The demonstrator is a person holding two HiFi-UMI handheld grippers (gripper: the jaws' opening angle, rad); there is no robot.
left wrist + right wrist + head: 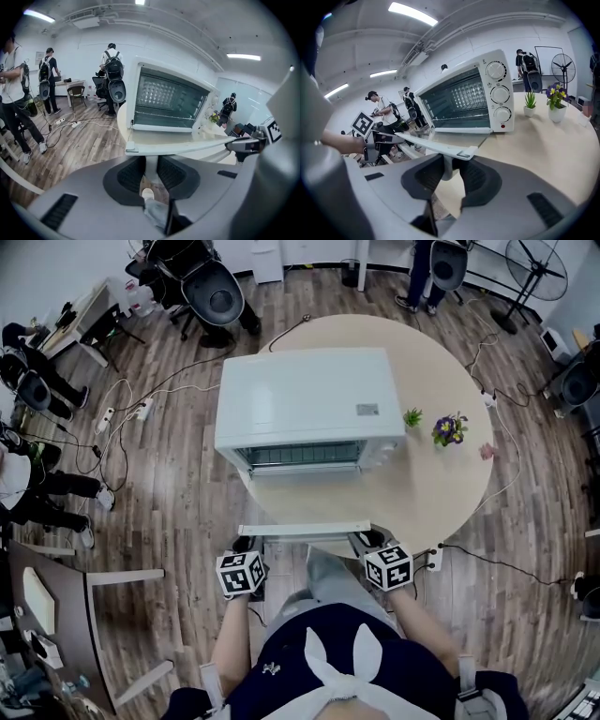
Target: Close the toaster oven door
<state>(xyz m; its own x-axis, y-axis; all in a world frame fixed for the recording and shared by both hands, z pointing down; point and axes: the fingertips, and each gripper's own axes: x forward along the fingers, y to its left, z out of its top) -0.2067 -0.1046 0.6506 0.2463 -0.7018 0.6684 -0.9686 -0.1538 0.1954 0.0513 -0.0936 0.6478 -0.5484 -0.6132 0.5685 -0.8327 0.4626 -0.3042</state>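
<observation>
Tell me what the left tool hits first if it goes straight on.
The white handle of the open glass door: the left tool already clamps its post. Beyond, probably, lies the white toaster oven's open cavity.

Both arms are out in front and angled down, left forearm and right forearm running roughly side by side, the two tools held level with each other and well apart. The left tool has its jaws pinched onto the post at the left end of the door handle, a pad pressing on either side. The right tool mirrors it at the right end, jaws clamped on that post.
</observation>
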